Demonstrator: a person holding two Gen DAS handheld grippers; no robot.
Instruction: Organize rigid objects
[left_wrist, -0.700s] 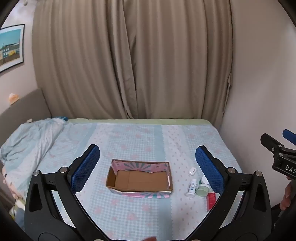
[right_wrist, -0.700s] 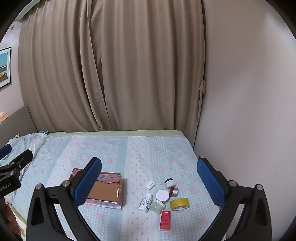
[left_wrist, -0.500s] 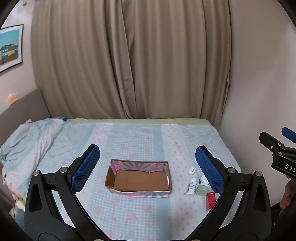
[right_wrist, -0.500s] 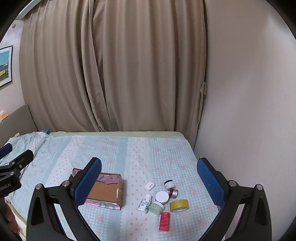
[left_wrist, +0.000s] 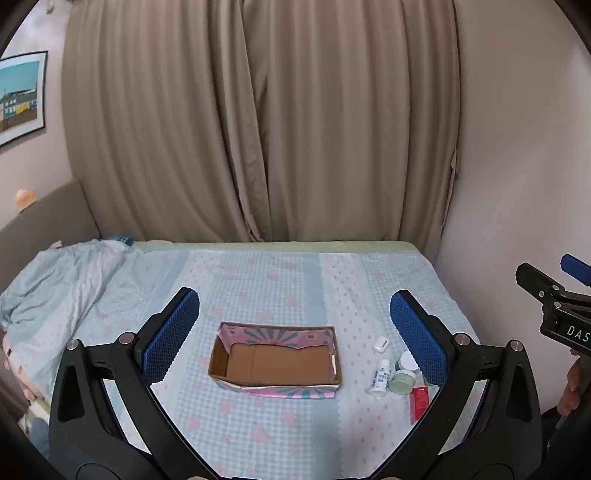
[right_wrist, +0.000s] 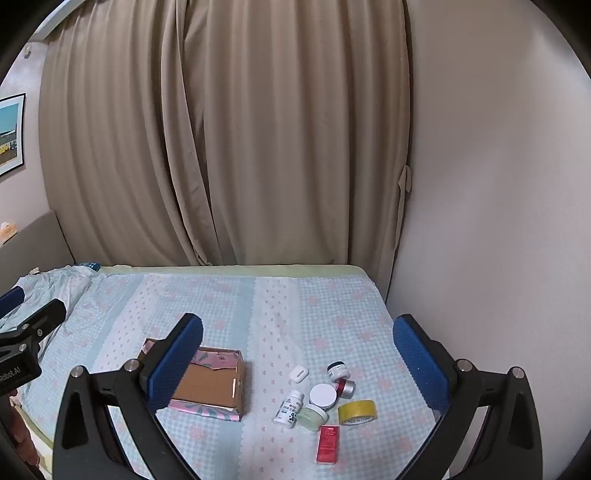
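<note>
Both claws, the left gripper (left_wrist: 295, 332) and right gripper (right_wrist: 299, 362), are held wide apart and empty. The little things (right_wrist: 321, 402) are bunched at three o'clock of the box (left_wrist: 275, 363), ready to be picked.

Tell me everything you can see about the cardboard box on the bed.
The cardboard box is shallow, rectangular and open on top. Its inside is plain brown cardboard and holds nothing; a torn strip of pink and teal patterned paper hangs down the far inner wall, and the same paper covers the outside. It lies flat on the checked bedsheet, left of the cluster of small containers and apart from them. Nothing else touches it.
</note>
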